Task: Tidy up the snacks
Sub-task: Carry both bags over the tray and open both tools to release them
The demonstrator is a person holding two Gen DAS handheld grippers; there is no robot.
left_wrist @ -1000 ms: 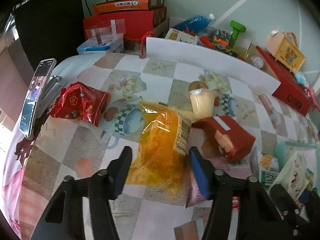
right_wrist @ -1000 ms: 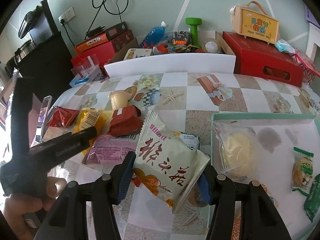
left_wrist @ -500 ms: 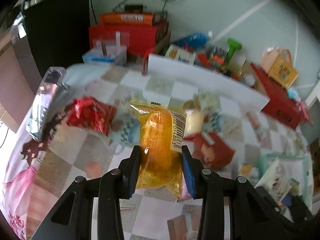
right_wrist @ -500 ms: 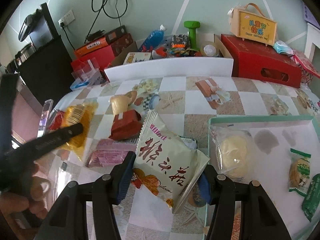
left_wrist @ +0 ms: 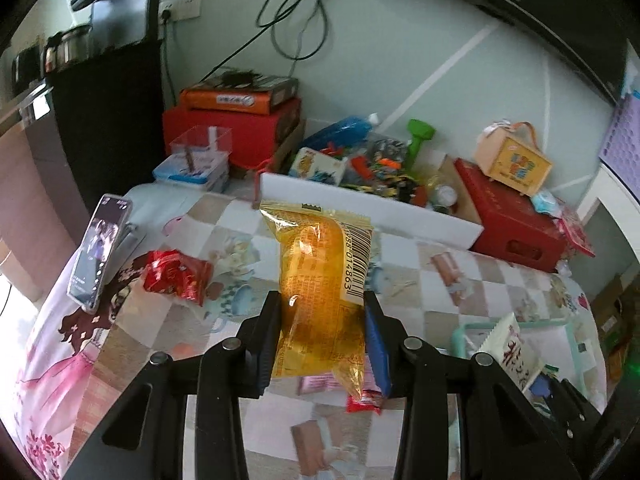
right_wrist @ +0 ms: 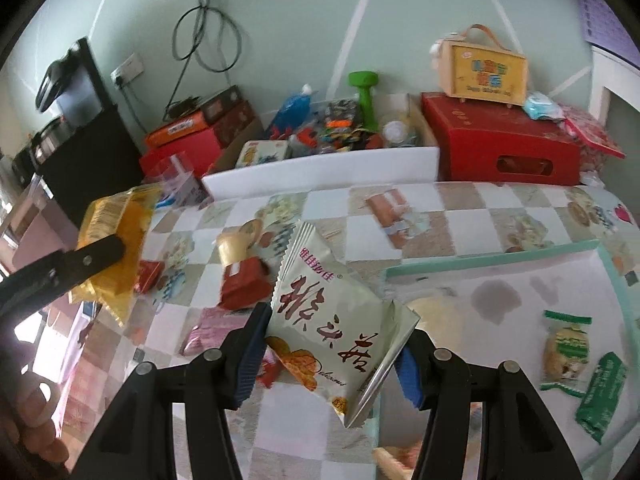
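While the left gripper point(left_wrist: 322, 320) clamps a yellow transparent plastic snack bag point(left_wrist: 320, 292) held upright above the checkered tablecloth point(left_wrist: 404, 268), a red foil packet point(left_wrist: 176, 276) lies to its left. Rightward, the right gripper point(right_wrist: 334, 344) pinches a white foil snack pouch with red characters point(right_wrist: 332, 320) beside the teal-rimmed tray point(right_wrist: 492, 258).

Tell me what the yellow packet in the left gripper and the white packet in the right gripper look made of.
Yellow packet: thin, clear glossy plastic film, judging by the glare, the crinkles and the orange contents showing through. White packet: opaque film, seemingly foil-lined, with a silvery sheen, sharp creases and a zigzag-cut sealed edge. Both look soft, held in the left gripper and the right gripper.
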